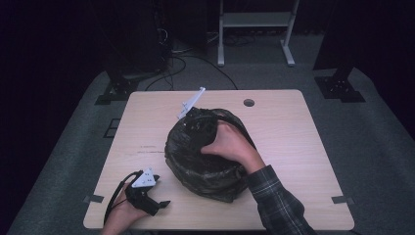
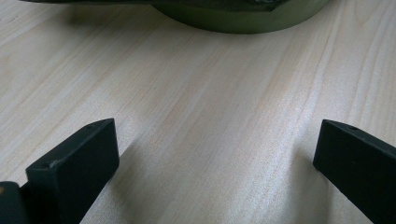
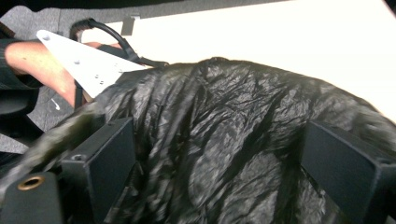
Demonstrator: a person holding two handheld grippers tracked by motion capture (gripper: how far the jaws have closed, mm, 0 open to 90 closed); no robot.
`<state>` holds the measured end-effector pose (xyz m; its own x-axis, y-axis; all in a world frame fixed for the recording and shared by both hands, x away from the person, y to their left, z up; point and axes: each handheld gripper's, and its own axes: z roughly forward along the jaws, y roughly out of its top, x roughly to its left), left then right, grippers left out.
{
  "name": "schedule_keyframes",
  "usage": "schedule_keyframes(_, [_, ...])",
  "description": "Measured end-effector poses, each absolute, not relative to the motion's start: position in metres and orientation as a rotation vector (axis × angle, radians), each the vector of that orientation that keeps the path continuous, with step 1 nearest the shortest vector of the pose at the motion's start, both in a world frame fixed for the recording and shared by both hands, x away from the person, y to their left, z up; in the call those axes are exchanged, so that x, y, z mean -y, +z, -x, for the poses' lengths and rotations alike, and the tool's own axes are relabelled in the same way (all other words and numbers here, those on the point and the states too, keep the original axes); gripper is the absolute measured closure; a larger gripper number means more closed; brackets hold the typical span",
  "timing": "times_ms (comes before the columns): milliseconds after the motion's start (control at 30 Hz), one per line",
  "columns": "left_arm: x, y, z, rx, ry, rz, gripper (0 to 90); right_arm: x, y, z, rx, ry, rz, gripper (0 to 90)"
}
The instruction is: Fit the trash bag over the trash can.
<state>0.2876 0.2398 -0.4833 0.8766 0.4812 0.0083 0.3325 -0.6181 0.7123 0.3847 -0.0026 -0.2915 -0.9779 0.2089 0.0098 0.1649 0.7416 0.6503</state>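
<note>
**Right gripper reaching over a bag-lined bin, left gripper resting near the tabletop's front edge**

A round bin (image 1: 208,155) lined with a black plastic bag (image 1: 195,142) is sitting at the middle of the light wooden tabletop (image 1: 293,147), a little toward its front edge. The person's right hand (image 1: 230,144) is lying across the top of the bin, and the right gripper (image 1: 192,110) is reaching over the bin's far rim, its grey plate sticking out toward the tabletop's back edge. In the right gripper view its jaws are standing wide apart with the crinkled bag (image 3: 224,140) lying between them; whether they are pinching the plastic cannot be told.

The left gripper (image 1: 147,193) is resting near the front left corner of the tabletop, held in the person's left hand (image 1: 122,215), just beside the bin but apart from it. In the left gripper view its jaws are spread open and grasping nothing, with bare wood (image 2: 210,130) between them and the bin's greenish base (image 2: 243,18) lying ahead.
</note>
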Motion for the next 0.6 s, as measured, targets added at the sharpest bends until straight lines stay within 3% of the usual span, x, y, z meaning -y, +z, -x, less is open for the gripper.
schedule_keyframes(600, [-0.24,-0.483,-0.288,-0.579,0.253,-2.291,0.0,-0.022,-0.324,-0.394,-2.977,0.812,-0.349,9.0])
